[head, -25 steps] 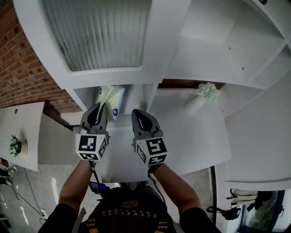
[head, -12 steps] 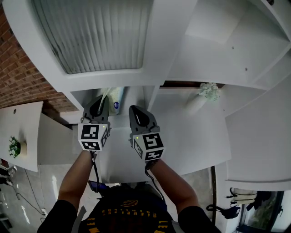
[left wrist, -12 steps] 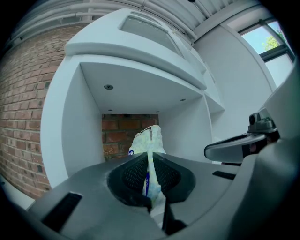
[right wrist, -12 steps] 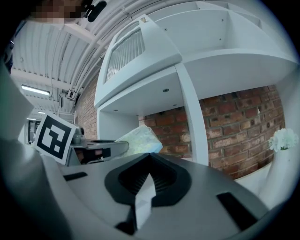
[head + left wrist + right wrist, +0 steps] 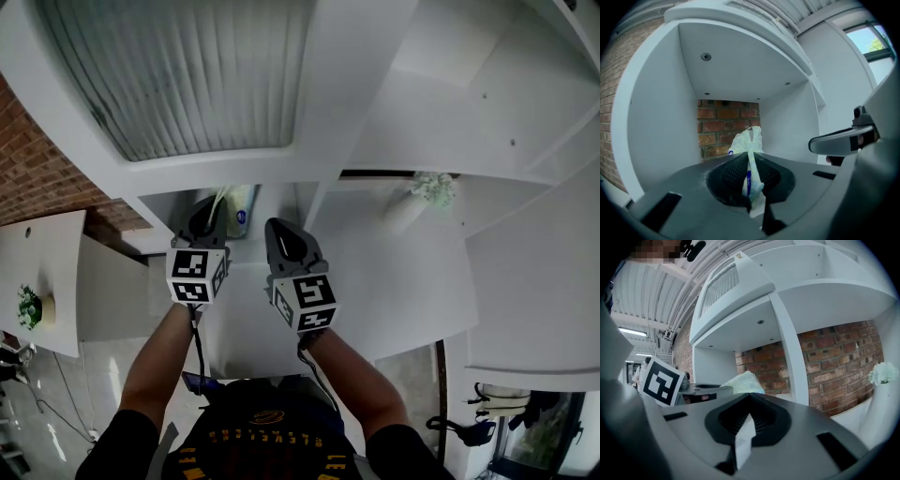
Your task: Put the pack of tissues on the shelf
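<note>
Tissue pack (image 5: 236, 204) half behind left gripper (image 5: 207, 214)

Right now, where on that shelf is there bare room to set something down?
The wide shelf board is bare from the divider across to the vase near its back right. The narrow cubby left of the divider is the crowded spot: the left gripper holds the tissue pack in it.
</note>
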